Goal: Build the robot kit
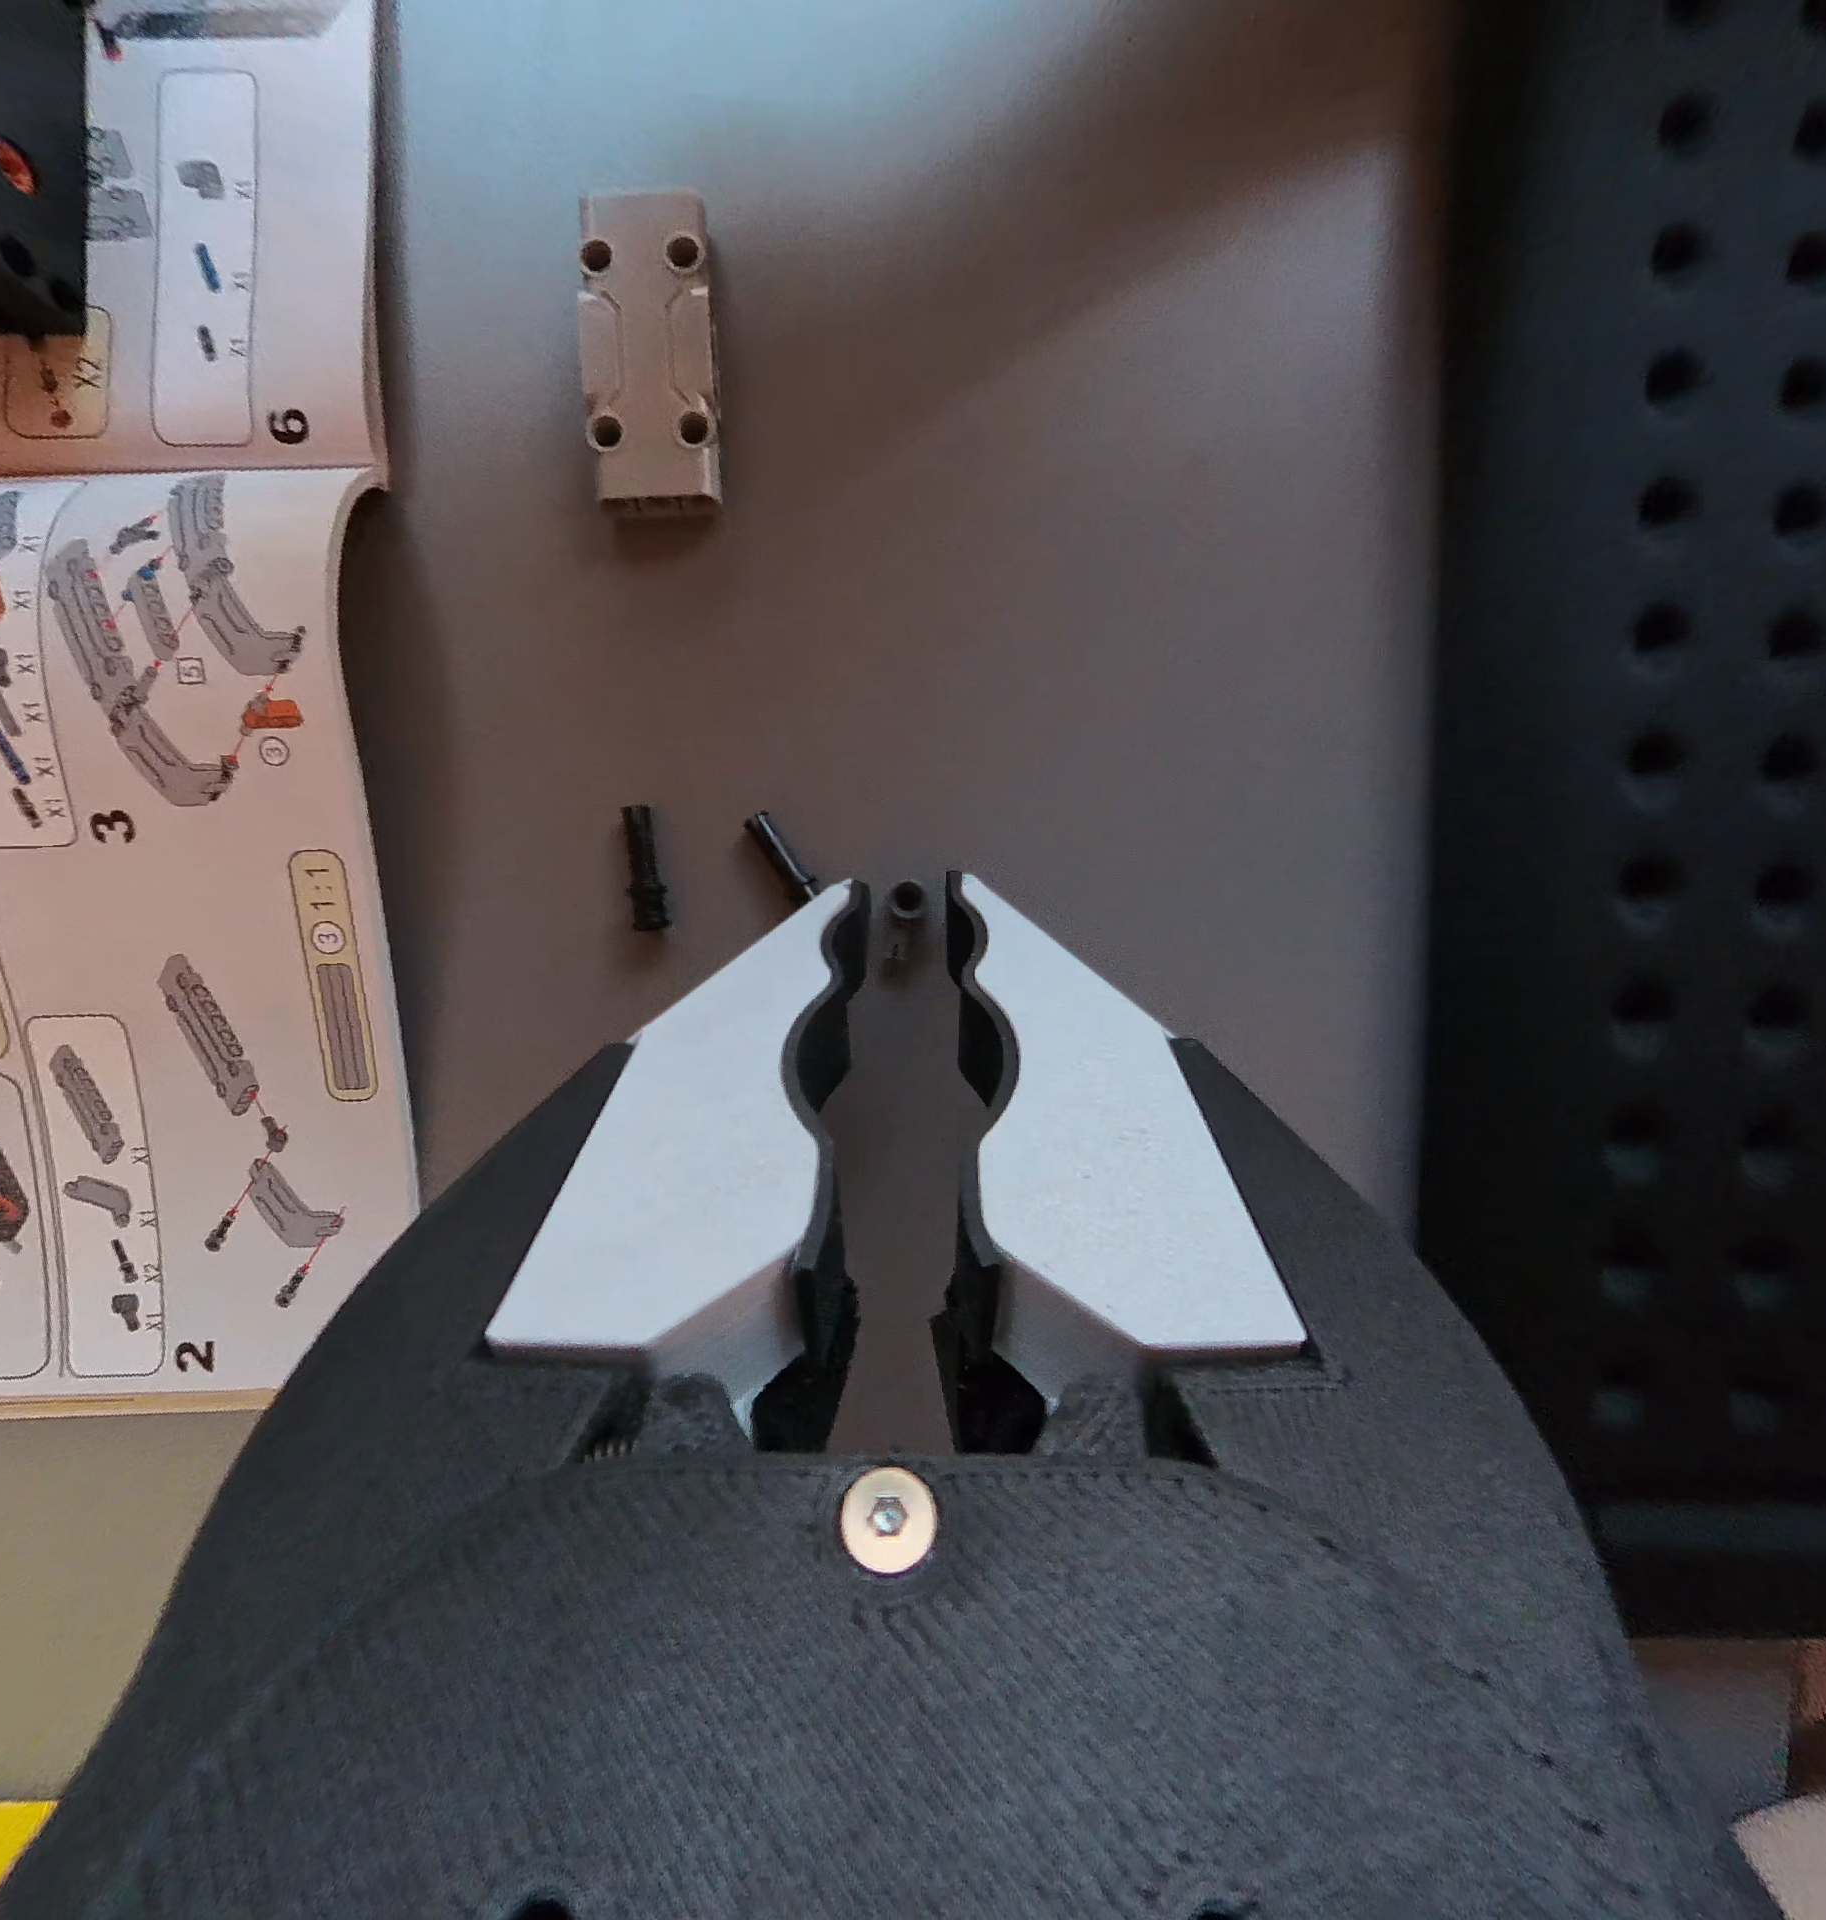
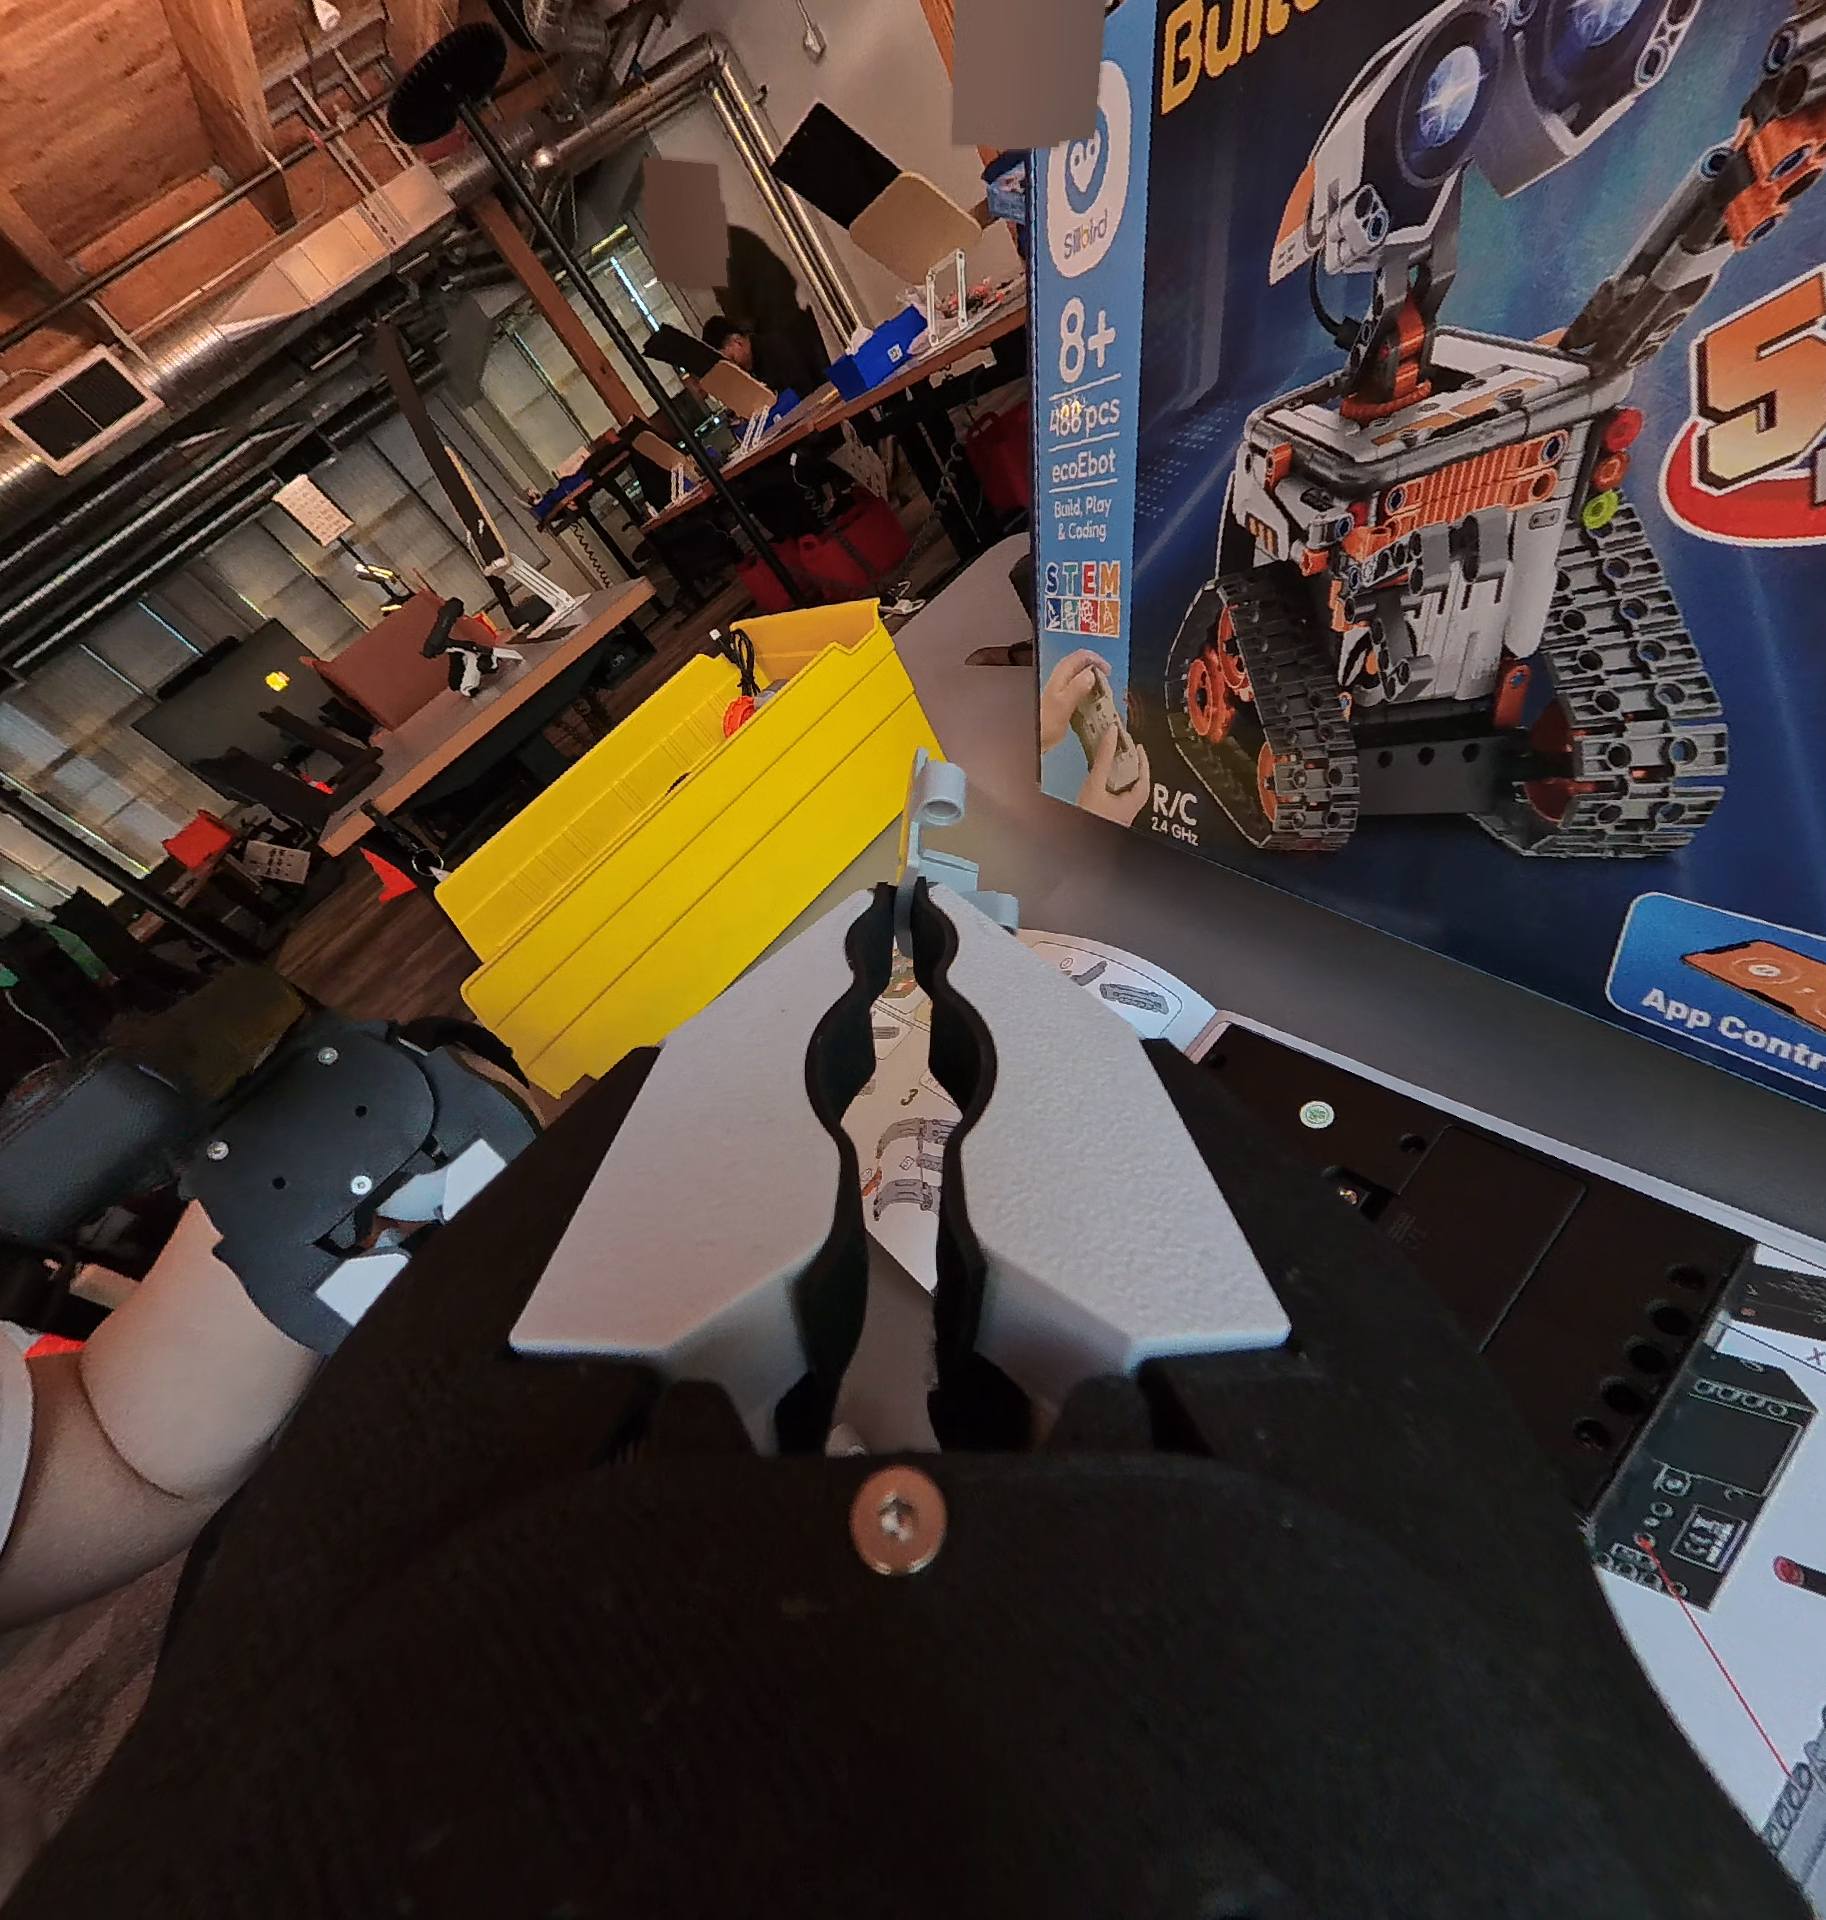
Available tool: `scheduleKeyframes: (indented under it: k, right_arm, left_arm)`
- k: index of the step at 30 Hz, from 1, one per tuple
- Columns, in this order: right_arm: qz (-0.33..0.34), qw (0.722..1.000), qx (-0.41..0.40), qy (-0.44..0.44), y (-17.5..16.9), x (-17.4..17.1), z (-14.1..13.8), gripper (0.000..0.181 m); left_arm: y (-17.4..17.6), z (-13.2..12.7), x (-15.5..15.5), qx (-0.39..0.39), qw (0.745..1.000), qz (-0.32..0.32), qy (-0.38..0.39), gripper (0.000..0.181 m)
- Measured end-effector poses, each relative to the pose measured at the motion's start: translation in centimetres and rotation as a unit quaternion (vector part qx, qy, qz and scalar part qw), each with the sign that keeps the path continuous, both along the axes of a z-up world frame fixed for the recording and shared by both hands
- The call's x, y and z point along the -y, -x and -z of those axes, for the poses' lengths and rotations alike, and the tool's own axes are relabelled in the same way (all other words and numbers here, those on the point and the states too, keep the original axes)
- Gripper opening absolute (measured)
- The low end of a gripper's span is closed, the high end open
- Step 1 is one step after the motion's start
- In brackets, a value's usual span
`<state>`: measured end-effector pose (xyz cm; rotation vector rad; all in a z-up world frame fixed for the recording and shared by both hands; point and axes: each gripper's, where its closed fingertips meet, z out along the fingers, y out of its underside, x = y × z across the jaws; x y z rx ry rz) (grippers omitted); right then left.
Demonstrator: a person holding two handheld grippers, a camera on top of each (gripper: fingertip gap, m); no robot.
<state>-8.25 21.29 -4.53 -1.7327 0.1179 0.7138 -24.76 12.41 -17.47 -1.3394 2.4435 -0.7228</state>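
Note:
In the left wrist view, my left gripper (image 1: 906, 896) points down at the grey table, jaws slightly apart. A small grey connector (image 1: 905, 906) lies on the table between the fingertips, touched by neither. Two black pins (image 1: 644, 871) (image 1: 779, 854) lie just left of the tips. A grey rectangular block with holes at its corners (image 1: 649, 348) lies farther ahead. In the right wrist view, my right gripper (image 2: 904, 904) is shut on a light grey angled connector piece (image 2: 940, 805) that sticks out past the tips, held above the table. The left gripper (image 2: 296, 1195) shows at lower left there.
An open instruction booklet (image 1: 161, 883) lies left of the left gripper and under the right one (image 2: 1740, 1662). A black perforated part (image 1: 1719, 727) is on the right. A yellow bin (image 2: 680, 831) and a blue toy-robot box (image 2: 1460, 520) stand behind; a black unit (image 2: 1408, 1195) lies nearby. My hands' fingertips stand some 20 cm from each other.

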Motion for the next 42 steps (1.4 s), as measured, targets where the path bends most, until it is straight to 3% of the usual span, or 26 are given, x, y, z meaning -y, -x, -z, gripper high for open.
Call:
scheduleKeyframes:
  k: [7, 13, 21, 26, 30, 34, 37, 42]
  right_arm:
    - [-0.003, 1.000, -0.010, 0.002, 0.0, -0.1, 0.2, 0.002]
    - [0.000, 1.000, -0.009, 0.002, -0.2, -0.2, 0.2, 0.002]
    - [-0.006, 1.000, -0.004, 0.009, 0.0, -0.3, 0.6, 0.002]
    - [-0.008, 1.000, 0.000, 0.010, -0.3, -0.2, 0.6, 0.002]
    - [-0.010, 1.000, 0.001, 0.018, -0.8, 0.0, 0.7, 0.002]
    - [-0.069, 0.995, 0.005, 0.069, 0.3, 0.7, 1.9, 0.002]
    - [-0.172, 0.966, 0.029, 0.192, 2.2, 3.7, 4.8, 0.002]
    - [-0.223, 0.907, 0.139, 0.330, 2.3, 8.6, 8.8, 0.002]
  left_arm:
    - [1.3, 0.1, -0.4, -0.019, 1.000, 0.017, -0.003, 0.006]
    - [0.9, -0.7, -4.7, -0.010, 0.995, -0.092, -0.038, 0.006]
    - [0.6, 0.4, -4.9, -0.022, 0.993, -0.100, -0.056, 0.006]
    - [-0.2, -0.3, -4.4, 0.000, 0.994, -0.102, -0.040, 0.020]
    - [-1.1, -2.9, -4.0, 0.057, 0.992, -0.109, -0.001, 0.018]
    - [-2.1, -7.9, -4.9, 0.172, 0.974, -0.141, 0.045, 0.012]
    - [-1.6, -12.5, -7.3, 0.272, 0.943, -0.177, 0.073, 0.006]
    - [0.5, -17.7, -10.8, 0.301, 0.921, -0.241, 0.054, 0.000]
